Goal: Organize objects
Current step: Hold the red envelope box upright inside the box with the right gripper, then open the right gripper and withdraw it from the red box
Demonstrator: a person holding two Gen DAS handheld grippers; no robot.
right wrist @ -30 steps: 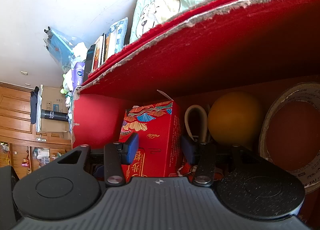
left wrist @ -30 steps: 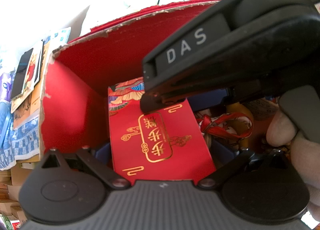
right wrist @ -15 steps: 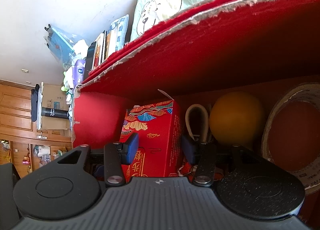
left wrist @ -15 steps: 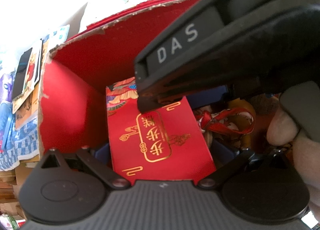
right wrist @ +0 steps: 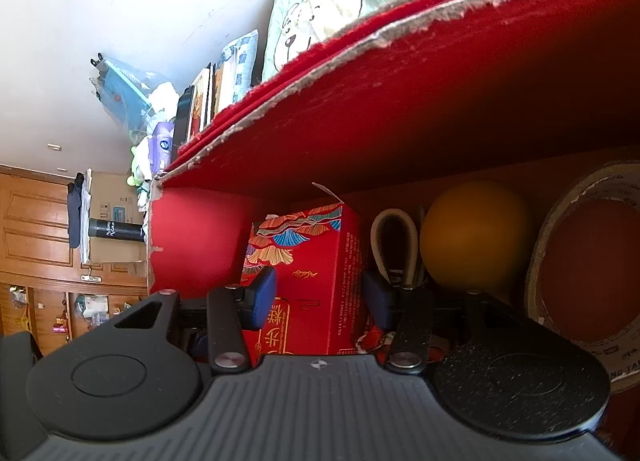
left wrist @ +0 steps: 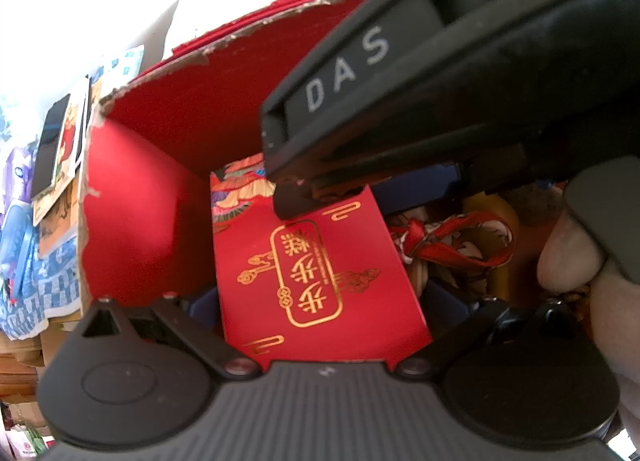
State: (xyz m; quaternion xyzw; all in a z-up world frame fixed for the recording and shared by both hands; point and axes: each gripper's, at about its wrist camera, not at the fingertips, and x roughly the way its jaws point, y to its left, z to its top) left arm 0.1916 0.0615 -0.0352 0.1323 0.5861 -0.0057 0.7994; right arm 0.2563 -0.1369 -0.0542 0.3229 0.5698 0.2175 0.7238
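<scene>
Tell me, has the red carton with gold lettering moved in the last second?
No. In the right wrist view the red carton keeps its place beside the orange ball and the box's red wall.

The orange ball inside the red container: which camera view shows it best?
The right wrist view shows it best: the orange ball sits whole and unblocked between a white loop and a tape roll. In the left wrist view only an orange sliver shows, behind a red ribbon.

right gripper (left wrist: pixel 400 165) nearer, box (left wrist: pixel 316 273) perhaps lower
</scene>
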